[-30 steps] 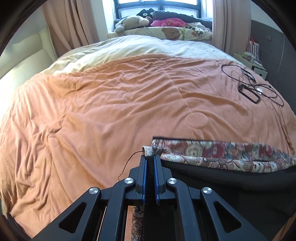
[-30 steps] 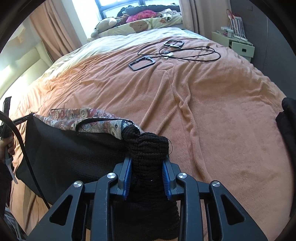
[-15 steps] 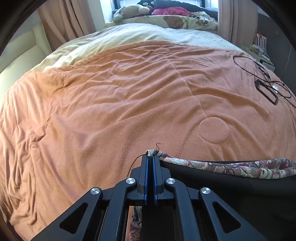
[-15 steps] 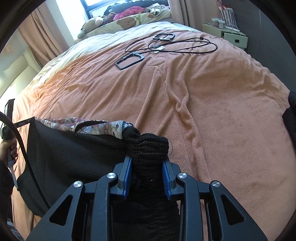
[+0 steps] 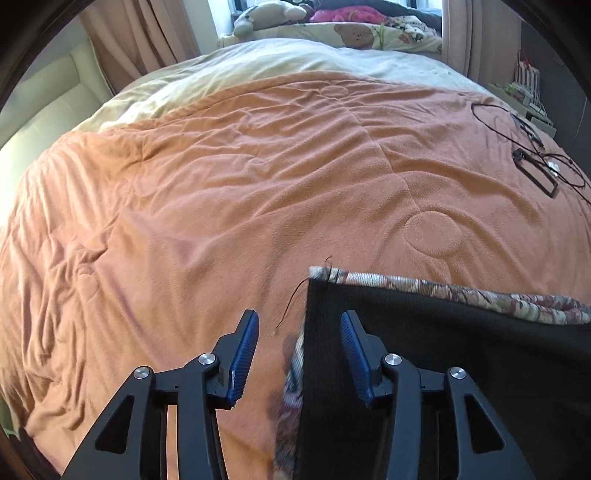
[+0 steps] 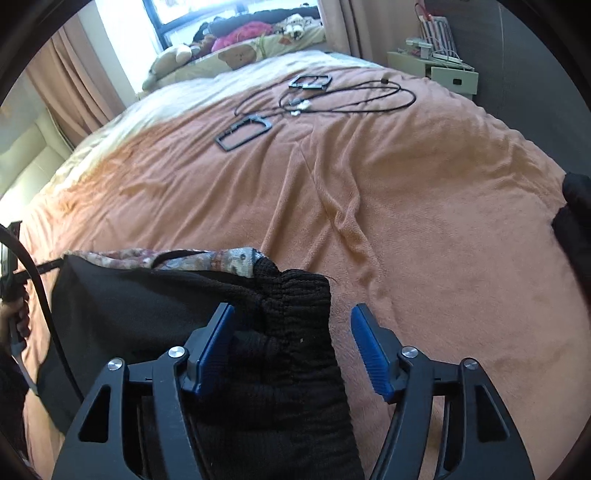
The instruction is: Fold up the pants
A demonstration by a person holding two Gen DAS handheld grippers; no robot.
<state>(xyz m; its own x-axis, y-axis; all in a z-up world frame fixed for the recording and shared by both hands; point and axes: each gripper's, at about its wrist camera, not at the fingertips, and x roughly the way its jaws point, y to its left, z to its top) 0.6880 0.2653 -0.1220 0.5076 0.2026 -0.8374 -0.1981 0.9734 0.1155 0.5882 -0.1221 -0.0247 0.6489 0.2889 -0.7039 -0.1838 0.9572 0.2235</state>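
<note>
Before me spread a wide bed (image 5: 258, 177) under a rumpled orange blanket (image 6: 406, 206), cream toward its far end. Daylight poured through the window (image 6: 207, 18) behind it, flanked by pinkish curtains (image 5: 140, 40). A pale nightstand (image 6: 439, 70) stood against a dark grey wall (image 6: 517, 66).

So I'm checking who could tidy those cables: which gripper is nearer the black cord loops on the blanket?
Neither is close. The right gripper looks somewhat nearer, with the cord loops straight ahead; from the left gripper they lie far off to the right.
</note>
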